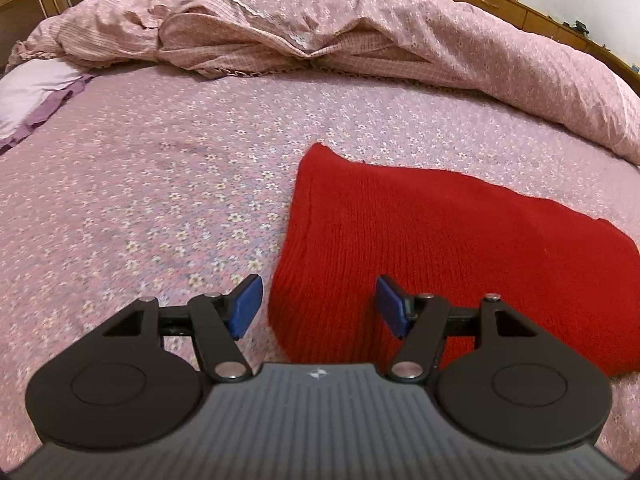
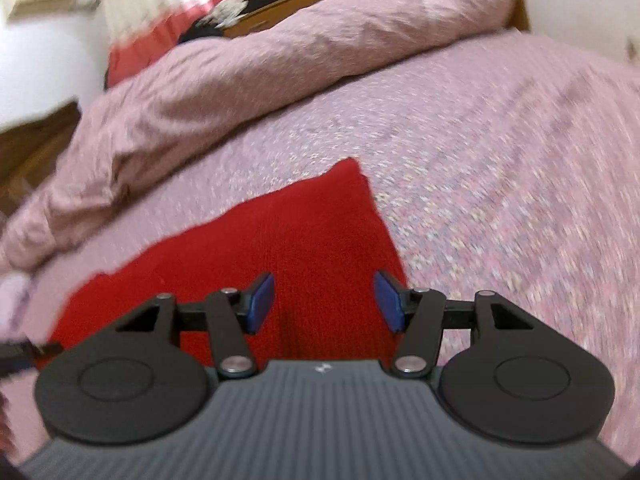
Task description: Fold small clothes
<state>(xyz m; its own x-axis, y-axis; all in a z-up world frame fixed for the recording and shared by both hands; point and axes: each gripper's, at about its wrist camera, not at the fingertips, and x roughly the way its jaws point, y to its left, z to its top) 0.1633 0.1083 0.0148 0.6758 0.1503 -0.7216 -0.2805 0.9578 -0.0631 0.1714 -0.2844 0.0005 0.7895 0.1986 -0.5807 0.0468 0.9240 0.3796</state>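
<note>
Left tool [image 1: 319, 306] & right tool [image 2: 324, 302], black linkages w/ ribbed blue pads, both spread w/ nothing pinched. Just past them a red rib-knit garment [image 1: 440, 248], folded flat into a rough rectangle, lies on the bed's pink floral sheet [image 1: 160, 200]. Farther back, a rumpled pink duvet [image 1: 320, 20] heaps along the edge.

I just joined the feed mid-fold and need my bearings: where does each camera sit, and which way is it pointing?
Left wrist: sits on the left hand-held gripper, looking forward and down across the floral bedsheet; blue pads open over the near left edge of the red knit garment.
Right wrist: sits on the right hand-held gripper, tilted and blurred, open pads above the garment's right side.
Shared: both show the red garment, the sheet and the bunched pink quilt behind.
</note>
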